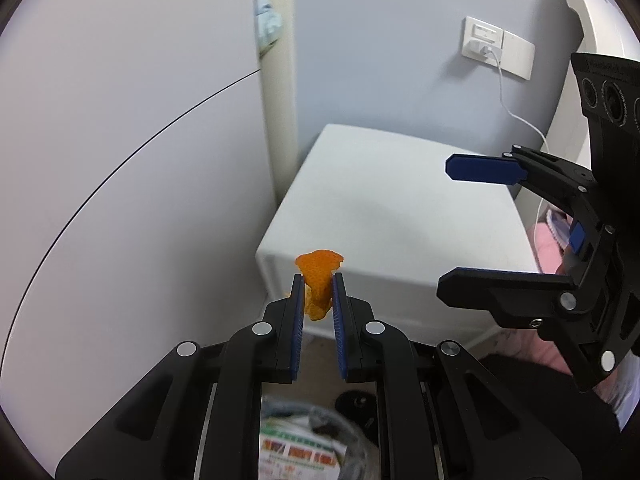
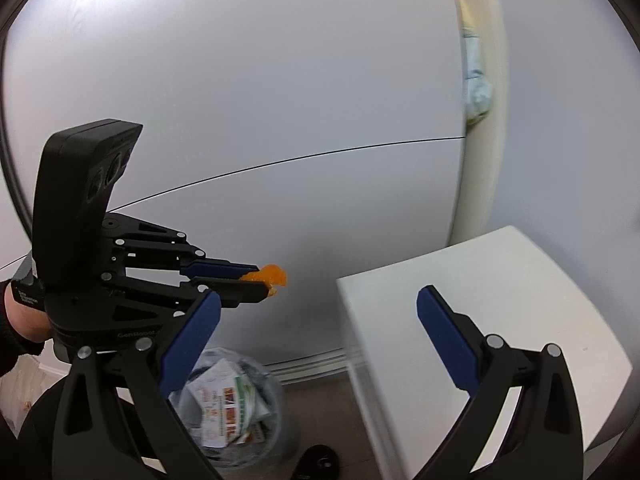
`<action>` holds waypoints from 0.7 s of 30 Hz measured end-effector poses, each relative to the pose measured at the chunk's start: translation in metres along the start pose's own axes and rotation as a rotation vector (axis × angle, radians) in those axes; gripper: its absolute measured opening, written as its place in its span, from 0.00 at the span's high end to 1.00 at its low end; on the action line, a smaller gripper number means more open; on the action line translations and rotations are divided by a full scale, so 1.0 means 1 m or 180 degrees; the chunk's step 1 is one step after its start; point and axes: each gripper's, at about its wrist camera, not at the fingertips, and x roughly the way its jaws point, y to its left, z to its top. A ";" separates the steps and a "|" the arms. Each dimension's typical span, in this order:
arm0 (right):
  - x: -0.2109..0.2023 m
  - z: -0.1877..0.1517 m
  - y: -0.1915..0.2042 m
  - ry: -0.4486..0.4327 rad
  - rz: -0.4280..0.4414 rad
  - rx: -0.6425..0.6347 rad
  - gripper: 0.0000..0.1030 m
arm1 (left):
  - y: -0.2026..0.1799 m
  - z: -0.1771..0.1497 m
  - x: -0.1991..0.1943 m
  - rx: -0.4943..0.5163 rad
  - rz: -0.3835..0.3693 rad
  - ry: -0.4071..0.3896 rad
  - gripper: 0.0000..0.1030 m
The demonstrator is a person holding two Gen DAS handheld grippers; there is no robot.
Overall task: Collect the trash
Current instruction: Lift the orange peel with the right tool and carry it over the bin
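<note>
1. The left gripper has its two blue-padded fingers drawn close together, pinching a piece of orange peel near the tips; the peel bulges out past the tips toward 12 o'clock in the left wrist view.
2. In the right wrist view the same left gripper sits at about 9 o'clock, with the orange peel sticking out of its tips in mid-air.
3. Below the peel, toward 6 o'clock, stands a trash bin lined with a clear bag and holding crumpled paper and printed packaging.
4. The right gripper is spread wide, with nothing between its blue pads.
5. A white cabinet stands at 3 o'clock of the bin, against the pale wall.
6. A wall socket with a white cable plugged in sits toward 1 o'clock in the left wrist view.
</note>
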 end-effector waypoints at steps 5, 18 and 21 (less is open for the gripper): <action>0.015 -0.015 0.032 0.0145 0.0110 -0.0072 0.07 | 0.017 -0.044 -0.015 -0.0158 0.0083 0.0080 0.88; 0.073 -0.077 0.093 0.0765 0.0339 -0.0175 0.07 | 0.045 -0.153 -0.007 -0.0563 0.0085 0.0459 0.88; 0.089 -0.092 0.106 0.0913 0.0370 -0.0182 0.07 | 0.054 -0.178 0.006 -0.0659 0.0107 0.0594 0.88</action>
